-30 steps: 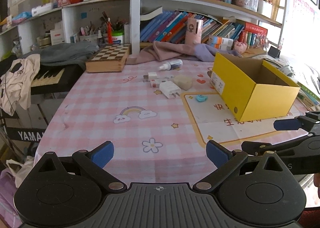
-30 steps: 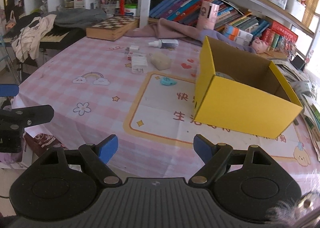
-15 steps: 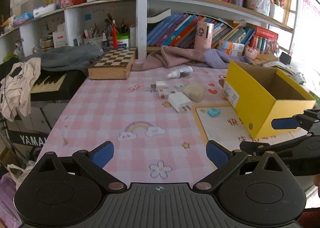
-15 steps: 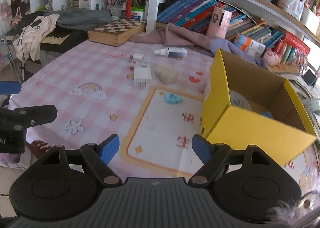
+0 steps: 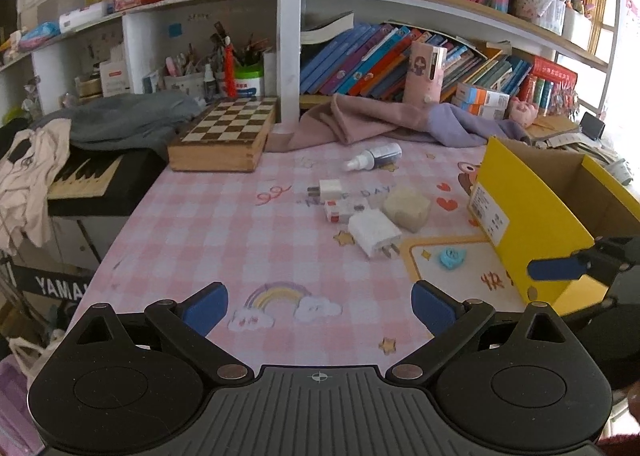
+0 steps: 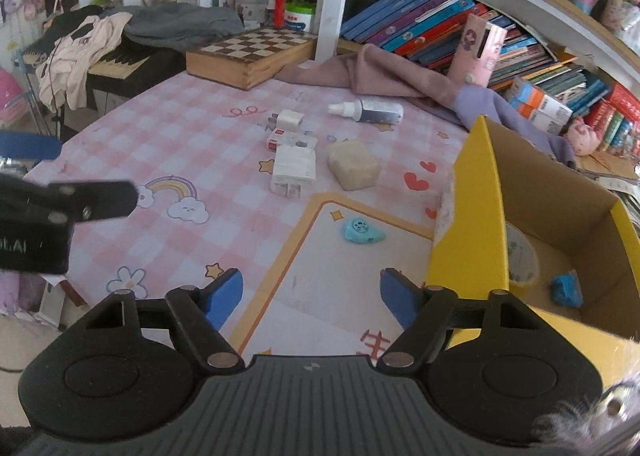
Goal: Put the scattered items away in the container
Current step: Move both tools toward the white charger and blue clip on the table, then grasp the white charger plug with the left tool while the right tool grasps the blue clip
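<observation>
A yellow cardboard box (image 6: 472, 216) (image 5: 532, 224) stands open on the right of the pink checked tablecloth, with a tape roll (image 6: 520, 252) and a blue item (image 6: 566, 290) inside. Scattered left of it lie a white charger (image 6: 294, 170) (image 5: 374, 232), a beige block (image 6: 354, 164) (image 5: 408, 208), a small blue piece (image 6: 362, 231) (image 5: 452, 257), a small white plug (image 6: 289, 119), a red-and-white packet (image 6: 288, 140) and a spray bottle (image 6: 368, 110) (image 5: 374, 155). My left gripper (image 5: 320, 304) is open and empty. My right gripper (image 6: 312, 294) is empty, its jaws closing short of the blue piece.
A wooden chessboard box (image 5: 226, 136) sits at the table's far left corner and a purple cloth (image 5: 384, 124) lies along the back edge. Bookshelves rise behind. A keyboard with clothes (image 5: 76, 176) stands off the table's left side.
Both grippers have moved forward over the table toward the scattered items, which now look closer. The right gripper's jaws have narrowed a little, and the box interior has come into its view.
</observation>
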{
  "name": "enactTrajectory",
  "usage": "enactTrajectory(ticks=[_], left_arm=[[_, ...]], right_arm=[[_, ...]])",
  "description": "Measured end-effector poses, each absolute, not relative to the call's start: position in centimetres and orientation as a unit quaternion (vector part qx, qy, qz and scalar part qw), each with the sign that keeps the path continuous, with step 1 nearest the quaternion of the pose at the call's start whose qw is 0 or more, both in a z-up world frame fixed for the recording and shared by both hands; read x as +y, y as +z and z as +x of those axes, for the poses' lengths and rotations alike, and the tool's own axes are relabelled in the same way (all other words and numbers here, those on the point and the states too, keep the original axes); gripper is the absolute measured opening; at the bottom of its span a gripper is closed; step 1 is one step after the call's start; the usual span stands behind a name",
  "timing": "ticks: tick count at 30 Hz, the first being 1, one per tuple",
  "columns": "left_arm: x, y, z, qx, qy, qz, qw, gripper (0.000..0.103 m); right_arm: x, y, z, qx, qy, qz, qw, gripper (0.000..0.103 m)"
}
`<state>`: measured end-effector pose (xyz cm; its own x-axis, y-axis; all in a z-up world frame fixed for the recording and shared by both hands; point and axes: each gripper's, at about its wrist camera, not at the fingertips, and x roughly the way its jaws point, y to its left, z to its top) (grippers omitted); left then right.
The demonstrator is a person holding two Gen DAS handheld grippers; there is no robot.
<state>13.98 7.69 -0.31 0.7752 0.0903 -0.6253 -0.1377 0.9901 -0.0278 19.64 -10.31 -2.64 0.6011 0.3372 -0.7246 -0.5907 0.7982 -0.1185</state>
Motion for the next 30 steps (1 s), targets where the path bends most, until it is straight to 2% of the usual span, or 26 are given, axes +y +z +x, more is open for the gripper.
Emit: enactTrajectory(ticks=[3, 8, 10, 16, 22, 23, 24, 25, 27, 30], left_arm=[[7.7, -0.3, 15.7, 0.330, 0.056, -0.034, 0.942, 0.099], [7.8, -0.7, 19.3, 0.335, 0.039, -0.028, 0.941, 0.099], [7.8, -1.0, 20.9, 0.343, 0.027, -0.028, 0.939, 0.095], [7.0, -2.5, 26.4, 0.373, -0.013, -0.037, 0.927, 0.086], [5.7, -5.6, 30.9, 0.424, -0.023, -0.060, 0.903, 0.084], [5.6, -6.2, 31.5, 0.434, -0.021, -0.063, 0.899, 0.082], [5.5, -6.6, 31.9, 0.442, -0.017, -0.065, 0.895, 0.076], [5.5, -7.1, 32.3, 0.449, -0.013, -0.066, 0.891, 0.065], [5.7, -7.8, 32.7, 0.460, -0.018, -0.071, 0.885, 0.056], [6.4, -7.8, 32.0, 0.455, -0.024, -0.072, 0.887, 0.049]], right_arm=[[-9.7, -3.0, 20.6, 0.354, 0.268, -0.188, 0.876, 0.072], [-8.9, -3.5, 22.1, 0.343, 0.267, -0.192, 0.880, 0.059], [-8.6, -3.8, 22.8, 0.344, 0.260, -0.189, 0.882, 0.056], [-7.6, -4.8, 24.4, 0.338, 0.236, -0.174, 0.894, 0.053], [-7.0, -6.0, 26.0, 0.348, 0.211, -0.168, 0.898, 0.051], [-6.9, -6.2, 26.2, 0.349, 0.208, -0.168, 0.898, 0.051], [-6.9, -6.3, 26.4, 0.349, 0.205, -0.169, 0.899, 0.051], [-6.9, -6.4, 26.5, 0.349, 0.202, -0.170, 0.899, 0.051], [-6.9, -6.7, 26.9, 0.351, 0.197, -0.169, 0.900, 0.051], [-7.0, -6.9, 27.6, 0.355, 0.188, -0.165, 0.901, 0.051]])
